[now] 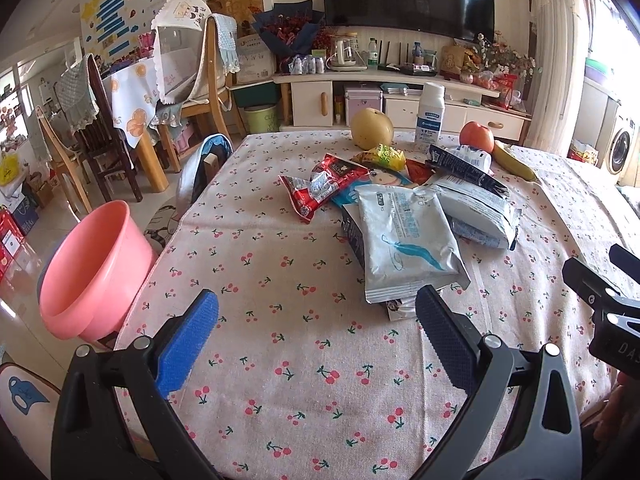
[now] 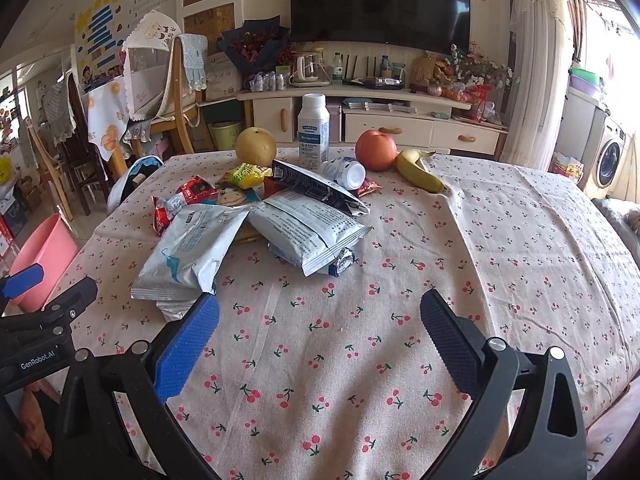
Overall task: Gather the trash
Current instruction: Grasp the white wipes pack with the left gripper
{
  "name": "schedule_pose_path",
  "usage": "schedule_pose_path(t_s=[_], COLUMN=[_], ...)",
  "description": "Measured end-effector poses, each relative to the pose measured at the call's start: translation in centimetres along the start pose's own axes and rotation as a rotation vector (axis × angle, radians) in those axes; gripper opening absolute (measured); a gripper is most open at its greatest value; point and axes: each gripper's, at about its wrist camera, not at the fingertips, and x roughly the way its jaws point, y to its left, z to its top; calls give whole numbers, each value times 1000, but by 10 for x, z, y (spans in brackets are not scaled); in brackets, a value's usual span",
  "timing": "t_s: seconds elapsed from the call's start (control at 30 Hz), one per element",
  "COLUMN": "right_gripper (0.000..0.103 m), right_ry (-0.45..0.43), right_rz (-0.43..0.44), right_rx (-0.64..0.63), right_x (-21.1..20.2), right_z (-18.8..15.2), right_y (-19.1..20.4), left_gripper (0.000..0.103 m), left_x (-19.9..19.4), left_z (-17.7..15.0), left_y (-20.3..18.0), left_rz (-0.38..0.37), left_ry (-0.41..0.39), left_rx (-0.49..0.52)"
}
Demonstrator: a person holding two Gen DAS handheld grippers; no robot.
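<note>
Looking mid-frame, we see crumpled wrappers (image 1: 404, 236) heaped on the cherry-print table (image 1: 280, 320), a pink bin (image 1: 92, 268) at left. Our left tool (image 1: 316, 320) and right tool (image 2: 320, 320) gape wide, holding nothing.

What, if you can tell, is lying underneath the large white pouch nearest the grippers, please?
Under the large white pouch a dark box shows along its left edge, and a crumpled wrapper corner pokes out at the near end. How far either extends beneath is covered.

Both wrist views low over table (image 1: 304, 360), facing TV wall; shared wrapper pile (image 2: 248, 232) mid-distance.
</note>
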Motion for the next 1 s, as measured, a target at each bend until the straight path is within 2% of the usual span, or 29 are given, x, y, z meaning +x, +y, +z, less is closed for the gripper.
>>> schedule_pose_path(t_s=[0.23, 0.4, 0.47, 0.7, 0.83, 0.9, 1.0], right_gripper=[99, 99, 99, 98, 97, 97, 94], right_ry=[41, 52, 59, 114, 129, 128, 134], right_rz=[78, 113, 123, 227, 270, 281, 261], right_rx=[90, 88, 97, 253, 305, 301, 230], right_x=[21, 41, 53, 98, 118, 125, 136], right_z=[8, 23, 30, 52, 66, 72, 79], right_y=[-18, -24, -30, -52, -57, -56, -48], left_gripper=[99, 99, 99, 99, 99, 99, 99], left_x=[24, 44, 52, 83, 98, 107, 117], left_z=[5, 13, 20, 39, 46, 49, 50], left_y=[3, -8, -18, -48, -58, -62, -66], left_rz=[-225, -326, -328, -292, -279, -278, -262], left_ry=[81, 133, 145, 205, 238, 254, 271], left_rx=[-58, -57, -23, 60, 82, 90, 110])
